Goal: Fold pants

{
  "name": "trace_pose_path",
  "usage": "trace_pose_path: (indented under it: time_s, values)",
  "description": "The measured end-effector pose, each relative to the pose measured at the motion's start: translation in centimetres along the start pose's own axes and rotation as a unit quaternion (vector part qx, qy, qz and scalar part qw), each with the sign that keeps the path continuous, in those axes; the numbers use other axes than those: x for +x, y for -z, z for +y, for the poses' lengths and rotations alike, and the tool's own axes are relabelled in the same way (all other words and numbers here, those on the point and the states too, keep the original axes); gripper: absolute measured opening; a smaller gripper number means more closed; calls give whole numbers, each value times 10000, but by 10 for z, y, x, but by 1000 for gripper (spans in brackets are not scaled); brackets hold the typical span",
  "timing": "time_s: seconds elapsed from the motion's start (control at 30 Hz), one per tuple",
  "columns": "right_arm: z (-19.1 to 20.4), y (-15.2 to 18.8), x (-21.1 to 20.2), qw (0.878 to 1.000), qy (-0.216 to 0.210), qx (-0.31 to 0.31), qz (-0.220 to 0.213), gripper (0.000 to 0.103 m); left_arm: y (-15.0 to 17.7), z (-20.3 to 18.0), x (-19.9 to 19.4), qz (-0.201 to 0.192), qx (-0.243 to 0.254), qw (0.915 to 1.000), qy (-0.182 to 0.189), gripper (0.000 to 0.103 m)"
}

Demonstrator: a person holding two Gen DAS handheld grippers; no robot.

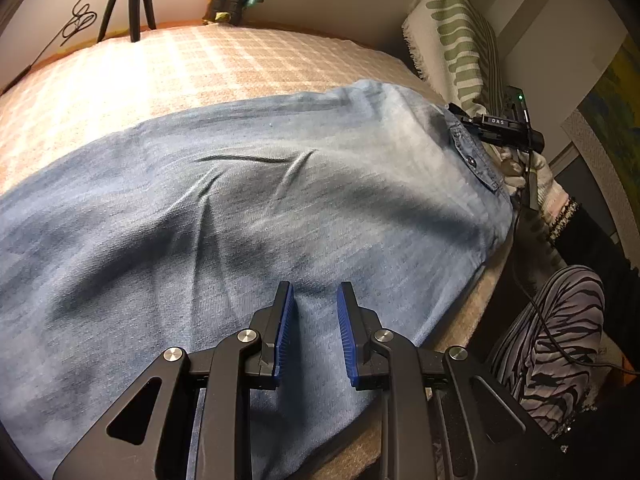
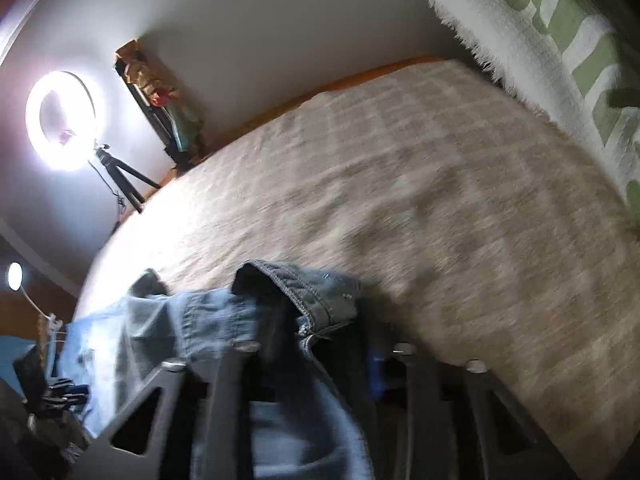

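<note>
I'm holding my left tool (image 1: pixel 316 332) low over the pants (image 1: pixel 240 216), which are lying spread across the checked bed cover (image 1: pixel 192 64), reaching almost to the near edge of the bed. Its blue pads (image 1: pixel 286 328) are standing a little apart with only denim showing in the gap, and they're not pinching anything; the cloth below them is running out of the bottom of the picture. Over at the waistband end I'm seeing my right tool (image 1: pixel 500 128) side-on, half hidden behind the fabric edge, with a gloved hand (image 1: pixel 528 172) behind it. From the right wrist view everything is smeared with blur: the right tool's (image 2: pixel 320 356) jaws are drawn in on the waistband (image 2: pixel 316 292), which is bunching up and draping over the left finger, so only a sliver of blue pad (image 2: pixel 376 364) is peeking out on the right. The ring light (image 2: pixel 60 120) is glaring against the wall, washing out its stand, and the green-patterned blanket (image 2: pixel 560 32) is being cut off by the frame.
</note>
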State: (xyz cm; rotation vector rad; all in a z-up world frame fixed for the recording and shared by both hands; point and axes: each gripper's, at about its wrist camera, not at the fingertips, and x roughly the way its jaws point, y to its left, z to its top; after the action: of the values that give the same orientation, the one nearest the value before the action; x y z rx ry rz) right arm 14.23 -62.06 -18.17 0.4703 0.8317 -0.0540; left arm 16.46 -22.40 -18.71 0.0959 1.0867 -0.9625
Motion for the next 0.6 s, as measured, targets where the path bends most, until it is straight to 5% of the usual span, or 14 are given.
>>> trace_pose_path:
  time_s: [0.2,0.43,0.6]
  values:
    - [22,0,-53,9923,956,40,-789,16,1,0,0,-2,5,10000,-3,20]
    - [8,-4,-1,9864,1639,-85,40,19,1,-4,2,9,76,9999,-99,20]
    - [13,-7,-20,9794,2008,-231,8,42,2,-7,0,-9,91,9998,-194,21]
